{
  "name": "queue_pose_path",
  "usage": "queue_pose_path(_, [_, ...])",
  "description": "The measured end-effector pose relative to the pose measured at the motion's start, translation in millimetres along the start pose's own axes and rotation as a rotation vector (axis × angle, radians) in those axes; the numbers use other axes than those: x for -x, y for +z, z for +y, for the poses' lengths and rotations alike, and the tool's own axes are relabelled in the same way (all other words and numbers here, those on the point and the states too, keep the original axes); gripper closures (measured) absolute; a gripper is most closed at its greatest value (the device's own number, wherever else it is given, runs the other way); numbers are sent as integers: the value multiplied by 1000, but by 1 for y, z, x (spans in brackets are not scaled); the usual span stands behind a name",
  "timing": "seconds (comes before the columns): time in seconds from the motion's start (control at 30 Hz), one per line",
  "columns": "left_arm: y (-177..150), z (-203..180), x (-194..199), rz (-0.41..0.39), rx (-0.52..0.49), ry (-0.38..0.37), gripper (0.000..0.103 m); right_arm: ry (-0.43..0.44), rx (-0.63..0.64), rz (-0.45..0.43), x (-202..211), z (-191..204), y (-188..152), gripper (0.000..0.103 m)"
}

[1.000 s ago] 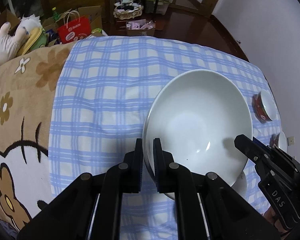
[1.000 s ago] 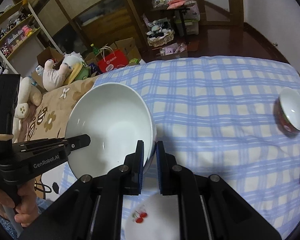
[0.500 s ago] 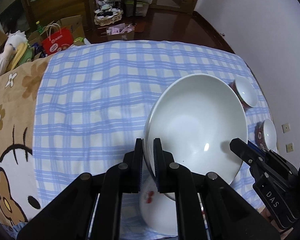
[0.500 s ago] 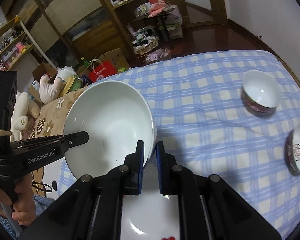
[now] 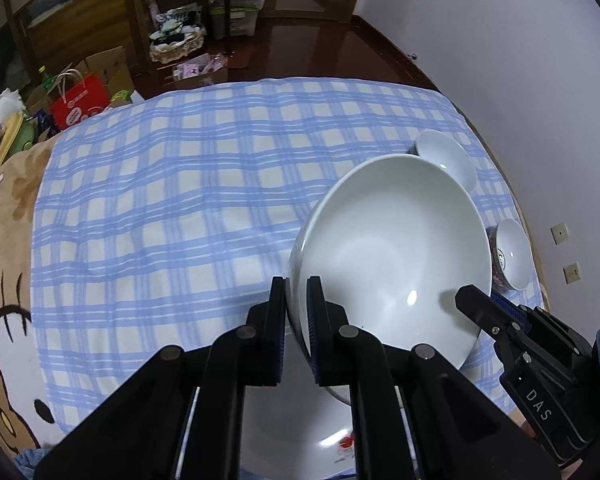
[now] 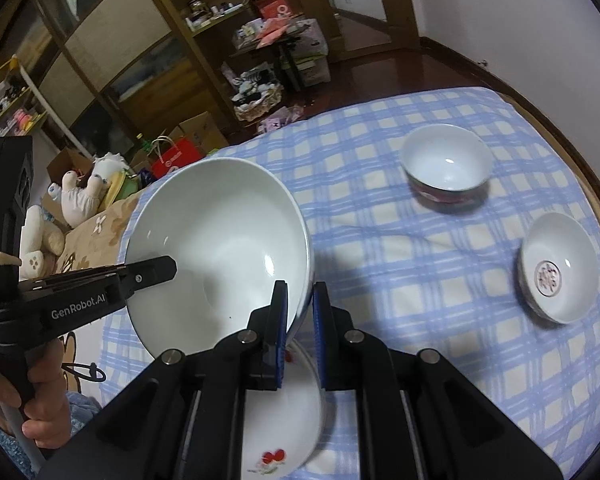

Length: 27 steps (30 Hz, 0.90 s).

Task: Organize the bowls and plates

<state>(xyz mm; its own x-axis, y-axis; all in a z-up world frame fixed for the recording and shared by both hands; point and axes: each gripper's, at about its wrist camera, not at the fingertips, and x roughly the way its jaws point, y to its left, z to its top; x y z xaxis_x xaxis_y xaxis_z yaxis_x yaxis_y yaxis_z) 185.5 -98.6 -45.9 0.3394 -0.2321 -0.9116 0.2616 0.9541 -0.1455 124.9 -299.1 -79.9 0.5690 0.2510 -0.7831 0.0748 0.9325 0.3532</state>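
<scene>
A large white bowl (image 5: 388,256) (image 6: 220,248) hangs tilted above the blue checked cloth (image 5: 180,208), held by both grippers. My left gripper (image 5: 296,292) is shut on its left rim and shows in the right wrist view as a black finger (image 6: 156,270) inside the bowl. My right gripper (image 6: 300,300) is shut on the opposite rim, and its finger (image 5: 476,304) shows in the left wrist view. Beneath the bowl lies a white plate (image 6: 280,420) (image 5: 300,420) with a red fruit print, partly hidden by the fingers.
A small red-sided bowl (image 6: 446,164) (image 5: 446,156) and a shallow dish with a red emblem (image 6: 558,268) (image 5: 510,252) sit on the cloth at the right. A brown cartoon blanket (image 5: 4,240) lies left. A hand (image 6: 40,380) grips the left handle. Shelves and boxes stand beyond.
Both grippers have carried the bowl to the right across the cloth. The two small dishes have slid further into view, and more of the printed plate shows under the bowl in the left wrist view.
</scene>
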Motion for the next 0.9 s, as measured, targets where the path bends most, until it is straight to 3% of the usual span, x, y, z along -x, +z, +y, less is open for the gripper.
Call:
queue_pose_path(0.47, [-11,-39,-35,49,-73,-38,93,-22,-84,23,0,-47,-25,89])
queue_pose_path(0.9, [-23,-52,-53,33,-111,-59,93,-48,-95,19,-2,-62,-46,88])
